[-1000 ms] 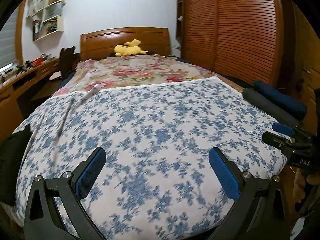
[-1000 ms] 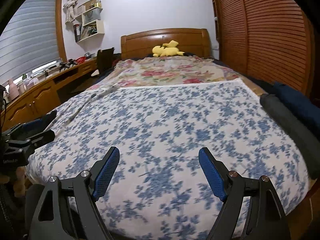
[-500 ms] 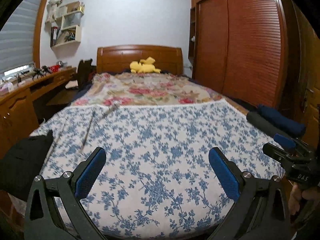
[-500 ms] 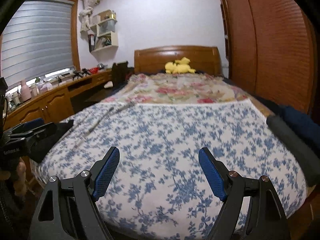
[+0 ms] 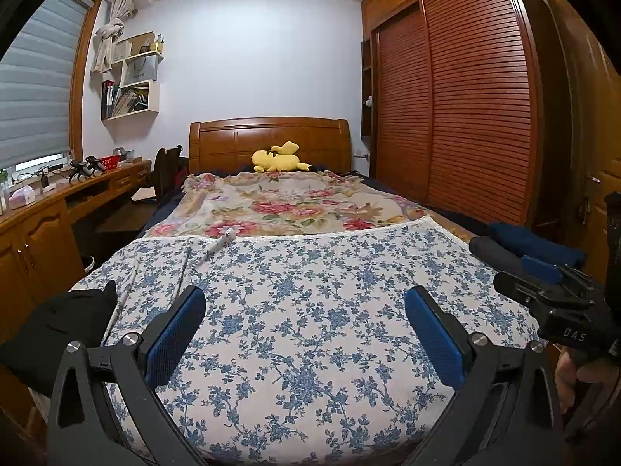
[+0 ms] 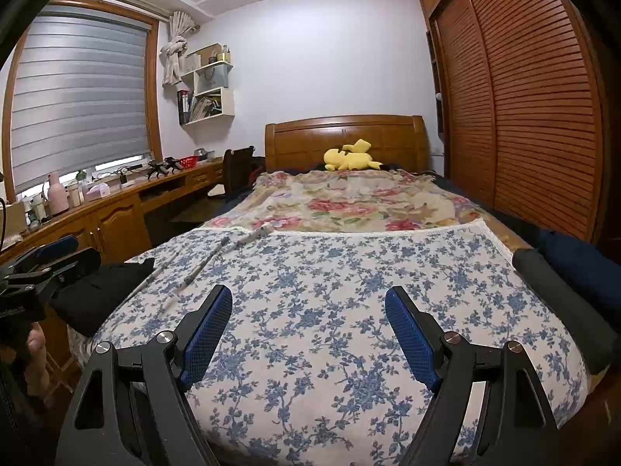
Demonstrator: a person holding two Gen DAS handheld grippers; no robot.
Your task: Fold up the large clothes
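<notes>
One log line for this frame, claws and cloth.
left claw: open, empty | right claw: open, empty | floral cloth: flat on bed, unfolded

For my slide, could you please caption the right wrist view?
Open right claw hovers above a blue-floral garment spread flat on the bed.

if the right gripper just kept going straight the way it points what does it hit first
Probably the blue-flowered garment spread on the bed: the right gripper, jaws open and empty, points slightly downward over it. Nothing else shows in between, though depth is hard to judge.
</notes>
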